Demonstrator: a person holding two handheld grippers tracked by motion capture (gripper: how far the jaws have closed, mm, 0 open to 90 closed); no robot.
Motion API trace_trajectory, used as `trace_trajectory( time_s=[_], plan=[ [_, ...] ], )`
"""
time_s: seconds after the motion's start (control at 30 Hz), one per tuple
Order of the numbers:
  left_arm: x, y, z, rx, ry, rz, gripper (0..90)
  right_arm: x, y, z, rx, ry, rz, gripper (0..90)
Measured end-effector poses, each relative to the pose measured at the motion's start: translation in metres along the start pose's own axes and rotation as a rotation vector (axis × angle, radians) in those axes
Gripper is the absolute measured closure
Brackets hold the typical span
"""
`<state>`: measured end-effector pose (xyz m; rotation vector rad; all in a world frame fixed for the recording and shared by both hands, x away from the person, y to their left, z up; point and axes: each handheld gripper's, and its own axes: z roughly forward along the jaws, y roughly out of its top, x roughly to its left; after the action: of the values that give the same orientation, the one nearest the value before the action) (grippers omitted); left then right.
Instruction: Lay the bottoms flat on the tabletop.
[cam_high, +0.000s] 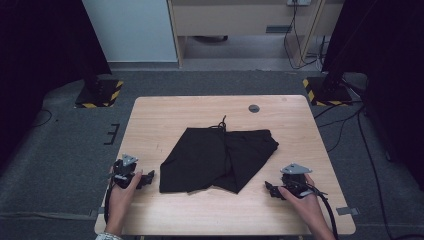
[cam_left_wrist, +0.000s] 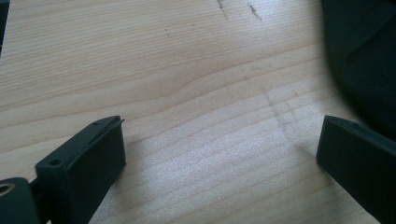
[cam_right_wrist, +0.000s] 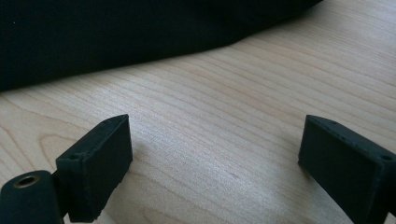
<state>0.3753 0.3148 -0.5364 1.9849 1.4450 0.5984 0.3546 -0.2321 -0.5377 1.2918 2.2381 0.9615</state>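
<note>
No text, label, brand or number can be read in any of the views. The only sign-like marks are the yellow and black warning stripes (cam_high: 115, 94) on the two dark floor plates beside the far corners of the light wooden table (cam_high: 165, 112) — they carry a pattern, not words. The black fabric garment (cam_high: 215, 157) on the table has no print or tag that is visible, and the wood surface in both gripper views has only grain lines and a few dark scratches — nothing written.
</note>
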Motion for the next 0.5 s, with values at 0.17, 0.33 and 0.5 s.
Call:
trace_trajectory(
  time_s=[0.17, 0.33, 0.5],
  plan=[
    [-0.0008, -0.0006, -0.0006, 0.001, 0.000, 0.001, 0.0, 0.0003, 0.0007, 0.0008, -0.001, -0.006, -0.003, 9.5],
    [-0.0016, -0.0002, -0.0002, 0.003, -0.006, 0.005, 0.0, 0.0009, 0.0012, 0.0011, 0.000, -0.019, 0.014, 9.6],
    [-0.0045, 0.0000, -0.0001, 0.003, -0.013, 0.012, 0.0, 0.0024, 0.0052, 0.0020, -0.013, -0.002, -0.009, 23.4]
  ],
)
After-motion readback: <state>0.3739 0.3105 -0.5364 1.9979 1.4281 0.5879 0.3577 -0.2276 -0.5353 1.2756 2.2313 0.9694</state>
